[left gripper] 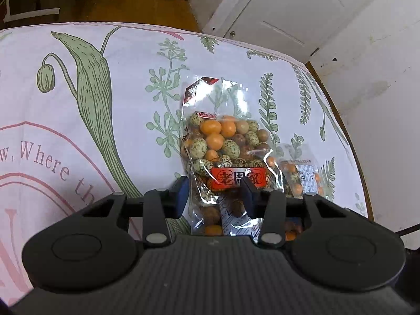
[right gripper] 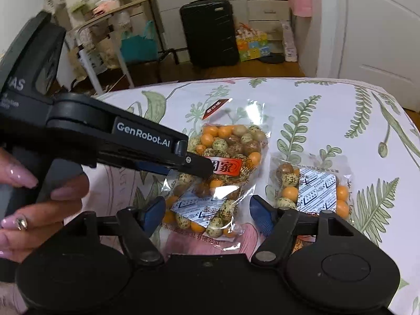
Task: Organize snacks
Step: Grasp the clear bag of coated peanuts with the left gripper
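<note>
A clear bag of orange and speckled coated nuts with a red label [left gripper: 223, 155] [right gripper: 225, 168] lies on the floral tablecloth. A second, smaller bag of the same snack [left gripper: 299, 181] [right gripper: 312, 186] lies just to its right. My left gripper [left gripper: 215, 194] is open, its jaws on either side of the big bag's lower part; in the right wrist view it reaches in from the left over that bag's red label [right gripper: 204, 168]. My right gripper [right gripper: 207, 215] is open, its blue pads astride the near end of the same bag.
The tablecloth [left gripper: 78, 105] covers a round table whose edge [left gripper: 349, 141] curves close on the right. Beyond the table are a black suitcase [right gripper: 210, 31], a colourful box [right gripper: 252, 44] and a white door [left gripper: 283, 13].
</note>
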Demonstrator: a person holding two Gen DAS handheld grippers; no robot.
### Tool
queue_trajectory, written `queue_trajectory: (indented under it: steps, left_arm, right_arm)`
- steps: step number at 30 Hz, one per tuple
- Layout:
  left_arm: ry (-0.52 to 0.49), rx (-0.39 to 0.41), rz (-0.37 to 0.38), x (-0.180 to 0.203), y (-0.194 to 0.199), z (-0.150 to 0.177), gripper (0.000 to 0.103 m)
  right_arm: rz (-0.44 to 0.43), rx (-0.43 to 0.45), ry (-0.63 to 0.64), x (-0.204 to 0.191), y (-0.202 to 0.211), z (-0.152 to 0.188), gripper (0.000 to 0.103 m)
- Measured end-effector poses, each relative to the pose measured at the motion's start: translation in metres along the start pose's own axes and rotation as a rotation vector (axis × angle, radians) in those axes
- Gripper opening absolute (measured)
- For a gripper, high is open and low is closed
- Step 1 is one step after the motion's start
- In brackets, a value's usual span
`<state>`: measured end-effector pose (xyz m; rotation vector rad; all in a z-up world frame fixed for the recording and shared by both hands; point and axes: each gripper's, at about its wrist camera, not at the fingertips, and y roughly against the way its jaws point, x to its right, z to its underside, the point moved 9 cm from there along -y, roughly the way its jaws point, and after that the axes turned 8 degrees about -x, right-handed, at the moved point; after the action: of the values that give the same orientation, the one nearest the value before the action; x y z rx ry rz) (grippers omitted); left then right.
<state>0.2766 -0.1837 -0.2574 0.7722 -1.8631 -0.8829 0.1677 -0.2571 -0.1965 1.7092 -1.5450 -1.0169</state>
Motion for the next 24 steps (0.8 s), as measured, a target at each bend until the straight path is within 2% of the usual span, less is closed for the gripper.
queue_trajectory:
  steps: [2,4,9,14,20,22,24]
  left_arm:
    - [-0.017,0.004,-0.011,0.001,-0.001,0.001,0.041]
    - [-0.016,0.005,-0.017,0.002,0.0,0.001,0.041]
    - [0.01,-0.014,-0.016,0.0,0.001,0.0,0.041]
    - [0.017,-0.025,-0.005,-0.001,0.0,-0.002,0.04]
    - [0.02,-0.03,0.005,-0.001,-0.002,-0.001,0.04]
    - [0.026,-0.038,0.011,-0.001,-0.002,-0.001,0.04]
    - [0.022,-0.054,0.013,0.001,-0.001,0.001,0.04]
  right_arm:
    - [-0.014,0.004,0.015,0.0,-0.002,0.002,0.079]
    - [-0.042,-0.001,0.026,-0.002,-0.005,0.0,0.087]
    - [0.046,-0.048,0.029,-0.001,-0.013,-0.008,0.088]
    - [0.036,-0.077,0.071,-0.004,-0.026,-0.013,0.1]
    - [0.039,-0.087,0.096,-0.011,-0.048,-0.017,0.1]
    - [0.069,-0.066,0.103,-0.012,-0.046,-0.017,0.092]
    - [0.064,-0.052,0.082,-0.011,-0.04,-0.014,0.089]
